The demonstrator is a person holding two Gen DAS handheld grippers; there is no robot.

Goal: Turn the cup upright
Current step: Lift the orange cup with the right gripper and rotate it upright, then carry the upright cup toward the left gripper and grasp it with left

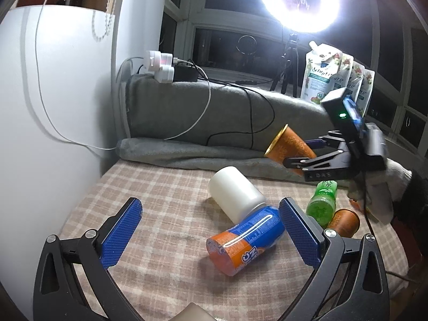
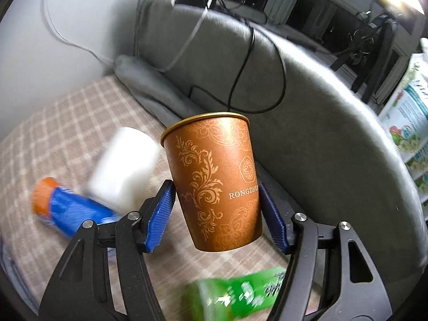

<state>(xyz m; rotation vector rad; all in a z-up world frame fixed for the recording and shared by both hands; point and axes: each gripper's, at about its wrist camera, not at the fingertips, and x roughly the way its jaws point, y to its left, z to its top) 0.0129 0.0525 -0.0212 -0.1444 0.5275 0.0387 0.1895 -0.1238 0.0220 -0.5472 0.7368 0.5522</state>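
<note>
A copper-brown cup [image 2: 214, 184] with gold patterns and a gold rim is held in the air by my right gripper [image 2: 216, 211], whose blue pads press its lower sides. In the right wrist view its mouth points up. In the left wrist view the same cup [image 1: 290, 145] is tilted, mouth toward the upper left, above the checked cloth, with my right gripper [image 1: 302, 155] shut on it. My left gripper [image 1: 211, 224] is open and empty, low over the cloth. A second copper cup [image 1: 345, 220] sits at the right, behind the left gripper's right finger.
A white cylinder [image 1: 235, 195] leans on a lying blue-and-orange can [image 1: 246, 238]. A green bottle [image 1: 322, 200] lies to the right. A grey blanket [image 1: 227, 112] with cables, a ring light [image 1: 299, 0] on a tripod and pouches [image 1: 321, 72] stand behind. A white wall is at left.
</note>
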